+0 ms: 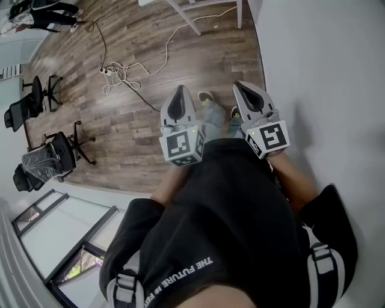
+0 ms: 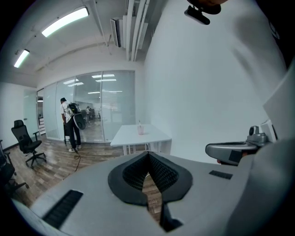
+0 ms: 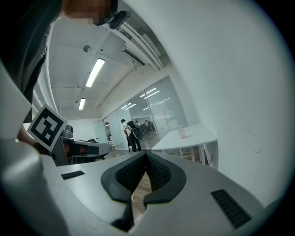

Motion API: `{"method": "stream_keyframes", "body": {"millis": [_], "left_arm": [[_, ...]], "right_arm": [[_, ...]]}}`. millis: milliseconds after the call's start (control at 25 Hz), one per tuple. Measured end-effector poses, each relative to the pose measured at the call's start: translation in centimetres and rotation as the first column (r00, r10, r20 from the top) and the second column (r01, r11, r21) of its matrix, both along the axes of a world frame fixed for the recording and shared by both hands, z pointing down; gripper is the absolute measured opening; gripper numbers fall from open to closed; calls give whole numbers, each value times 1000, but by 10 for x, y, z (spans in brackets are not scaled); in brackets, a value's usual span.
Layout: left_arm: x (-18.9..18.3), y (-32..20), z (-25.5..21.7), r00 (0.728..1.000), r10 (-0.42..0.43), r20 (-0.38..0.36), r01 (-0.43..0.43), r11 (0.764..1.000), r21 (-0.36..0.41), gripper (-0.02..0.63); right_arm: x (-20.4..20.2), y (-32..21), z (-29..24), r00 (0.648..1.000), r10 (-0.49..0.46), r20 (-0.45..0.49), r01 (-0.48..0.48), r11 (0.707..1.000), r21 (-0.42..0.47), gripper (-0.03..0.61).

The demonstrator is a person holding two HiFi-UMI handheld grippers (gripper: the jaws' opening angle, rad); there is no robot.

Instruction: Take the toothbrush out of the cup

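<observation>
A small pink cup (image 2: 140, 130) stands far off on a white table (image 2: 124, 137), with a thin toothbrush (image 2: 139, 124) upright in it. The right gripper view shows the same cup (image 3: 182, 134) and table (image 3: 196, 136) at a distance. My left gripper (image 1: 178, 95) and right gripper (image 1: 245, 90) are held side by side close to the person's body, above the wooden floor. The left gripper (image 2: 148, 156) has its jaws shut with nothing between them. So does the right gripper (image 3: 146, 155). The head view does not show the cup.
White table legs (image 1: 191, 18) show at the top of the head view, with a white wall (image 1: 325, 72) on the right. Cables (image 1: 117, 75) lie on the floor, office chairs (image 1: 48, 159) stand at left. A person with a backpack (image 2: 69, 120) stands by a glass partition.
</observation>
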State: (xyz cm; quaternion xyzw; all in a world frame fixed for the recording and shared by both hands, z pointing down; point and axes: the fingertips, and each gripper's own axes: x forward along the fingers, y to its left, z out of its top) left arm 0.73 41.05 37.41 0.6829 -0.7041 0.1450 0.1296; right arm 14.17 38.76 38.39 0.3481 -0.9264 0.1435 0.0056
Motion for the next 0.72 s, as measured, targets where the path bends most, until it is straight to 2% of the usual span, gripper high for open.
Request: {"method": "stream_keyframes", "body": {"millis": [280, 440, 720], "left_arm": [[-26, -25, 8, 999, 17, -40, -16, 1000, 6, 7], [-53, -48, 17, 997, 22, -76, -22, 1000, 3, 6], [-103, -95, 13, 995, 35, -90, -33, 999, 26, 6]], "right_arm": [[-28, -23, 2, 999, 16, -41, -15, 1000, 11, 14], [-54, -45, 4, 997, 31, -69, -29, 999, 21, 14], [-99, -95, 1, 993, 53, -104, -52, 999, 13, 14]]}}
